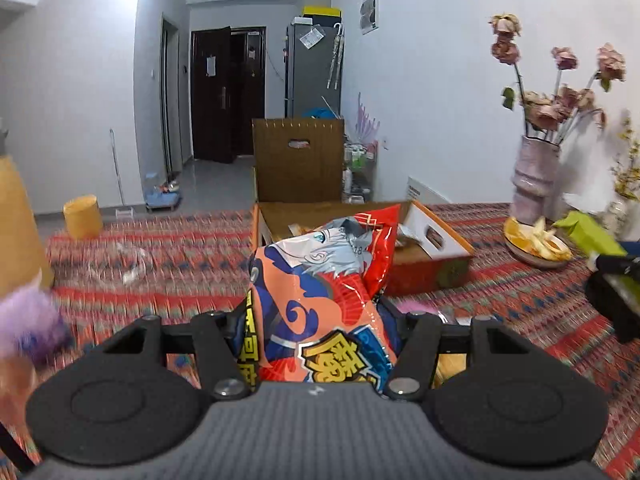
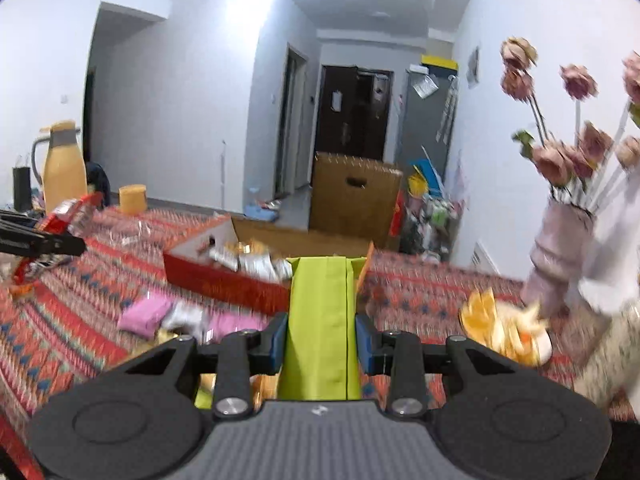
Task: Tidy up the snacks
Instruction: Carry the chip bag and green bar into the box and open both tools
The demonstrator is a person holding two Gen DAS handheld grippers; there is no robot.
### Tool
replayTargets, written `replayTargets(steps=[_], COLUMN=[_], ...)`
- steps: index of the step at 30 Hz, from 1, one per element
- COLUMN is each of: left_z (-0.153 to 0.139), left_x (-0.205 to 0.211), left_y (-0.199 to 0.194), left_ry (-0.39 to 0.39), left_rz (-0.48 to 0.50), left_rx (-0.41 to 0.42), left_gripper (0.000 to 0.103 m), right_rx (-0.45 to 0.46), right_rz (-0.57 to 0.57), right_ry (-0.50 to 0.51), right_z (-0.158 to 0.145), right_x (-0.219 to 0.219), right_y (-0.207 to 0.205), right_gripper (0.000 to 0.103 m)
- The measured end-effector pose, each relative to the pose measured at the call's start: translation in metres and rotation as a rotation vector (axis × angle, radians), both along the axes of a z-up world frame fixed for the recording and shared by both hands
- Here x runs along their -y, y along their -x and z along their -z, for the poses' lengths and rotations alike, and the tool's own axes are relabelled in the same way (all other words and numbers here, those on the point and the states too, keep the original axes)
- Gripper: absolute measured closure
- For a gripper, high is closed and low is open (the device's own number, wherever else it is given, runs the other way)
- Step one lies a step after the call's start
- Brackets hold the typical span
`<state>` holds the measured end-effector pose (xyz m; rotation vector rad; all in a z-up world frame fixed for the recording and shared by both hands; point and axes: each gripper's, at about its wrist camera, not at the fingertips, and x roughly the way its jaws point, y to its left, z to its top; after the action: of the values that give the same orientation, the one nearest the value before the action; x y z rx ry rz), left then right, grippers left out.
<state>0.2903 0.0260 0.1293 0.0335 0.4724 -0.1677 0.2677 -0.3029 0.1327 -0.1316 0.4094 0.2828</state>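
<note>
While the left claw [image 1: 316, 320] grips an orange-and-red foil snack bag [image 1: 320, 292] and the right claw [image 2: 321, 340] clamps a lime-green paper packet [image 2: 322, 320], the open red cardboard box [image 2: 224, 280] lies ahead at frame centre, nearer the left claw.

Left hand-held gripper [image 1: 316, 316]: fingertips hidden behind the chip bag [image 1: 320, 300]; bag's lower end cut off by the gripper body. Box [image 1: 448, 256] contents mostly blocked by the bag in the left view, smeared in the right. Right hand-held gripper [image 2: 321, 338]: green packet [image 2: 322, 320] hides part of the box's near wall. Pink packets [image 2: 148, 314] near the worktop's front edge are motion-blurred, labels unreadable. Purple fuzzy thing [image 1: 28, 320] at left edge is blurred and cropped, can't identify. Plate [image 2: 536, 350] contents blurred.
</note>
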Motion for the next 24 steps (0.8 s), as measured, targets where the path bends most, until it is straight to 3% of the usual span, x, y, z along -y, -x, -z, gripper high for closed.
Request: replayTargets(steps=[6,12,18,24], left_z=[-0.024,-0.024,-0.002,0.049], left_x=[0.0,0.013,0.026,0.036], left_y=[-0.077,-0.162,-0.231,-0.284], left_ry=[-0.008,-0.015,-0.034,-0.063], left_rz=[-0.001,-0.001,-0.035,-0.067], left_rx=[0.019,-0.02,-0.084,-0.206], left_gripper=[0.043,0.043,0.043,0.043], right_rx=[0.008,-0.078,-0.203,-0.382], right_rz=[-0.057,-0.085,-0.058,-0.002], right_ry=[-0.023,-0.061,-0.056,-0.103], right_z=[-0.034,-0.038,-0.006,0.055], right_x=[0.001,-0.012,-0.037,-0.062], right_y=[-0.072,-0.168,-0.254,-0.322], right_gripper=[0.069,0.068,0.068,0.068])
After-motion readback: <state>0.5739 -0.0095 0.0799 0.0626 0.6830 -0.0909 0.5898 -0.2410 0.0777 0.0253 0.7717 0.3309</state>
